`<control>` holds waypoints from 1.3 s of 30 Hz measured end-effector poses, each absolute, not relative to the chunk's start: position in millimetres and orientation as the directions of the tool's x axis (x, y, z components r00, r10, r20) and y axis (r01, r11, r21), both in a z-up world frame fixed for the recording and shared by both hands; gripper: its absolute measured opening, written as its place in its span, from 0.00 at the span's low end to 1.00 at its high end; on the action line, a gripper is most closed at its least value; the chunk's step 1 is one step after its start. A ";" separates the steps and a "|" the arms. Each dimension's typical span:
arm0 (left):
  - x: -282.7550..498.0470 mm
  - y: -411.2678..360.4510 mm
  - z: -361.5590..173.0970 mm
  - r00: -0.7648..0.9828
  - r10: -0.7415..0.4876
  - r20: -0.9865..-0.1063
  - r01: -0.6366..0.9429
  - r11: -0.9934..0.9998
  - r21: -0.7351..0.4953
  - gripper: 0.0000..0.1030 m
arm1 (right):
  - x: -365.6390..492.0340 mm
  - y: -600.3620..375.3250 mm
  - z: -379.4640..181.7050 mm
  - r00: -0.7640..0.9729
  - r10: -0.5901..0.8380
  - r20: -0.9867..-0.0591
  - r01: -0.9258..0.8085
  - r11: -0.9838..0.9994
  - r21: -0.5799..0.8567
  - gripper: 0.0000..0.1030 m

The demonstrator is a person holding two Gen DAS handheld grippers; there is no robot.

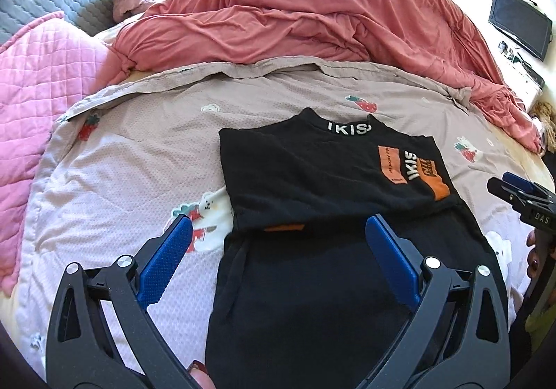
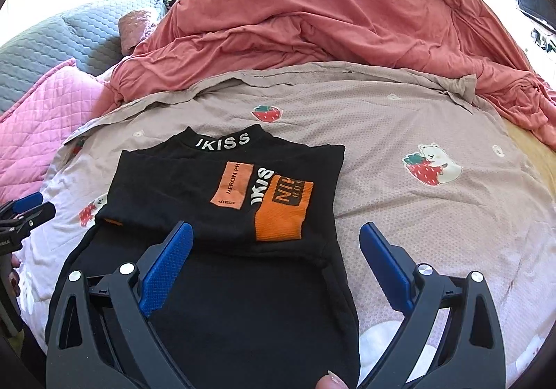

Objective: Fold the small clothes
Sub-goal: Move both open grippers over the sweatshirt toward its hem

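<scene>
black shirt (image 2: 222, 302) hem cut off (bottom edge), monitor (image 1: 520, 23) screen content unreadable

one black shirt (image 2: 222, 187), two tongs (image 1: 278, 243) (image 2: 276, 246), three quilts (image 1: 312, 24)

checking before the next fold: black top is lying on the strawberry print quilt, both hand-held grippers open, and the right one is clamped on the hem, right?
Not quite: the right hand-held gripper is not clamped on anything. The right wrist view shows its jaws spread wide above the black top. The rest holds: the top lies on the strawberry print quilt, and the left hand-held gripper is open too.
</scene>
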State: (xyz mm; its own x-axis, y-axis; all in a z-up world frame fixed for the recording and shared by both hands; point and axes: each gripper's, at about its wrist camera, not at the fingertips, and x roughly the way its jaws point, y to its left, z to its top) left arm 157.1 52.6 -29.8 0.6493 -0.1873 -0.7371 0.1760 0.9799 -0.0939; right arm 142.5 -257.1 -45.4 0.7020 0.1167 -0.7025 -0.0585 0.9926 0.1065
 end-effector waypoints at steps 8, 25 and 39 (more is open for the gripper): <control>135.8 57.2 -28.4 0.635 -0.181 -0.751 0.161 0.982 -0.101 0.91 | 119.7 -254.4 -44.3 0.684 0.117 -0.720 -0.078 0.993 0.087 0.93; 90.0 81.2 -10.7 0.637 -0.150 -0.756 0.095 0.989 -0.116 0.91 | 68.4 -258.3 -33.5 0.656 0.114 -0.746 -0.075 0.993 0.086 0.93; 59.6 102.0 -29.5 0.585 -0.084 -0.807 0.041 0.996 -0.074 0.91 | 34.4 -268.7 -41.7 0.623 0.099 -0.776 -0.041 0.995 0.094 0.93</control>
